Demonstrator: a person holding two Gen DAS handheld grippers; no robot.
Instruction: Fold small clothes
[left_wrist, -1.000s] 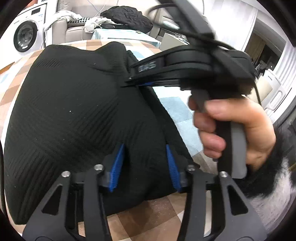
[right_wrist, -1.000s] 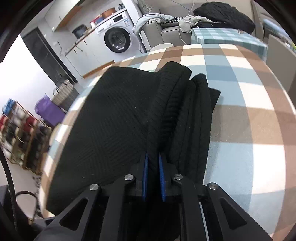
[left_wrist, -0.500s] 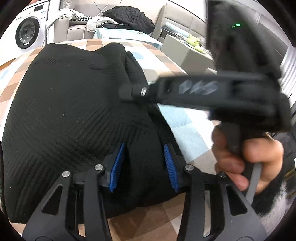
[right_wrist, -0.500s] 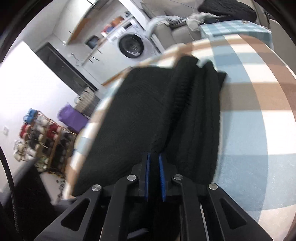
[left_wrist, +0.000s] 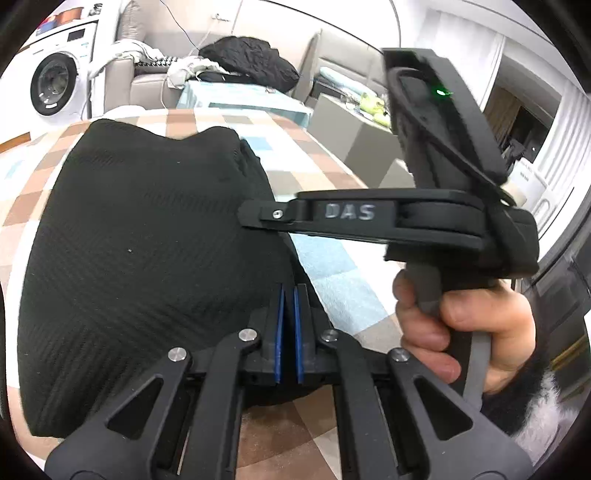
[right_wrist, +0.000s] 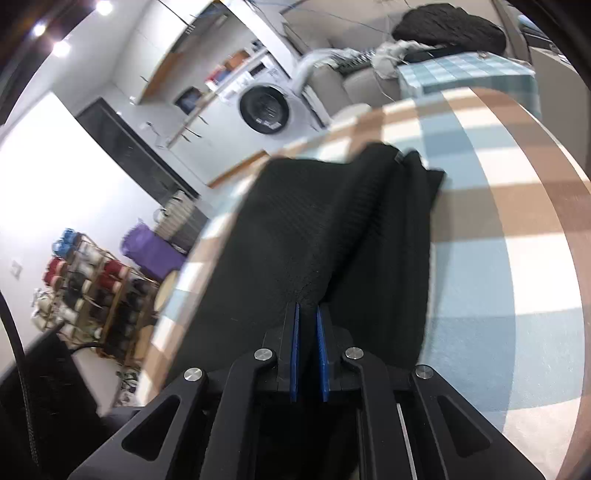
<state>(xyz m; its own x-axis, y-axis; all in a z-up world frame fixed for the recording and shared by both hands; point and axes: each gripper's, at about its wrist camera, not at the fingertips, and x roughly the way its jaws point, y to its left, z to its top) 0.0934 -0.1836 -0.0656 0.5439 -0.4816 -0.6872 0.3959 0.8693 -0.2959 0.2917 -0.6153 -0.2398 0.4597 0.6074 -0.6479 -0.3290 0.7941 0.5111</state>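
checked tablecloth (left_wrist: 325, 155), brown, white and pale blue, covers the table. black knit garment (left_wrist: 147, 236) lies folded lengthwise on it, its bunched folds along the right edge. right gripper (right_wrist: 307, 314): blue pads (right_wrist: 294, 332) nearly together, pinching a ridge of the garment's near end. left gripper (left_wrist: 289, 295): jaws have just been closing, pads now narrow, clamped on the garment's near right edge. washing machine (right_wrist: 264, 109) stands beyond the table, drum contents not discernible.

Washer (right_wrist: 264, 108), sofa (left_wrist: 147, 79), shoe rack (right_wrist: 96, 295) in bkgd
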